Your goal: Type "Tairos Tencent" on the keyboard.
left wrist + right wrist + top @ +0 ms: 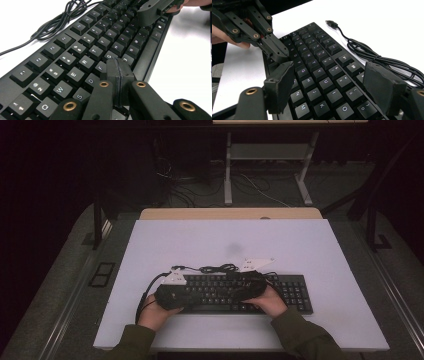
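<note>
Two grippers: both low over the keyboard [240, 292], one in each hand, tips turned toward each other.
Left gripper [119, 71]: jaws pressed flat together, nothing between them; tips down just above the keys around F and G, contact with a key not possible to tell.
Left gripper in high view [175, 292]: over the left end of the keyboard, held by the left hand [155, 312] near the front edge of the white board [200, 245].
Right gripper [328, 90]: jaws wide apart, nothing held between the pads; hovering over the J, K, I, O area, keys visible in the gap.
Right gripper in high view [250, 285]: over the middle part of the keyboard, held by the right hand [272, 302].
Keyboard: black, full size with number block at its right end; flat on the white board, near the front edge and a little to the right of the middle, long side parallel to that edge.
Cable [217, 268]: black, loosely bundled on the board just behind the back edge of the keyboard; plug end [331, 23] free on the board, connected to nothing.
White board: on the table, wooden strip [230, 213] visible along its back edge.
Sleeves [300, 335]: dark green, entering over the front edge of the board.
</note>
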### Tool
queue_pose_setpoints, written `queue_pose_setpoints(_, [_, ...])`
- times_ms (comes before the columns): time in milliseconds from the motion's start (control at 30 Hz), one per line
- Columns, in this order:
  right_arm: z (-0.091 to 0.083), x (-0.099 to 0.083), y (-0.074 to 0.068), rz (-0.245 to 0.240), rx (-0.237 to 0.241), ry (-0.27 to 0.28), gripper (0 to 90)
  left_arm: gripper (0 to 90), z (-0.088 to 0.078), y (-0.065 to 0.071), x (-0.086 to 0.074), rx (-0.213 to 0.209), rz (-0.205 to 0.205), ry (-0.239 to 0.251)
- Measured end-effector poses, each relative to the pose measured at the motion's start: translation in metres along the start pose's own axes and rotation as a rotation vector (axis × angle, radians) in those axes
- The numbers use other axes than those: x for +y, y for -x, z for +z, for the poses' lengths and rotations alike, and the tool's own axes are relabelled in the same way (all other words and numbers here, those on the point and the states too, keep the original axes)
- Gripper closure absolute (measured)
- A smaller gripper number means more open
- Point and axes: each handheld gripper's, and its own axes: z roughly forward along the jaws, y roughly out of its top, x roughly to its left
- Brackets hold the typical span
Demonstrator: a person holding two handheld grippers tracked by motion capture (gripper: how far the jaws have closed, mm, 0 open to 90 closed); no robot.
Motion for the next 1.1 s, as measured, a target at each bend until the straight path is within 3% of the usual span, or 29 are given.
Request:
queue_pose_setpoints(267, [0.0, 0.0, 0.0, 0.0, 0.0, -0.001, 24.6, 89.1, -0.003, -0.003, 0.002, 0.021, 0.006, 0.01])
queue_pose_setpoints(1100, [0.001, 0.0, 0.0, 0.001, -0.001, 0.0, 24.6, 89.1, -0.001, -0.024, 0.005, 0.088, -0.034, 0.042])
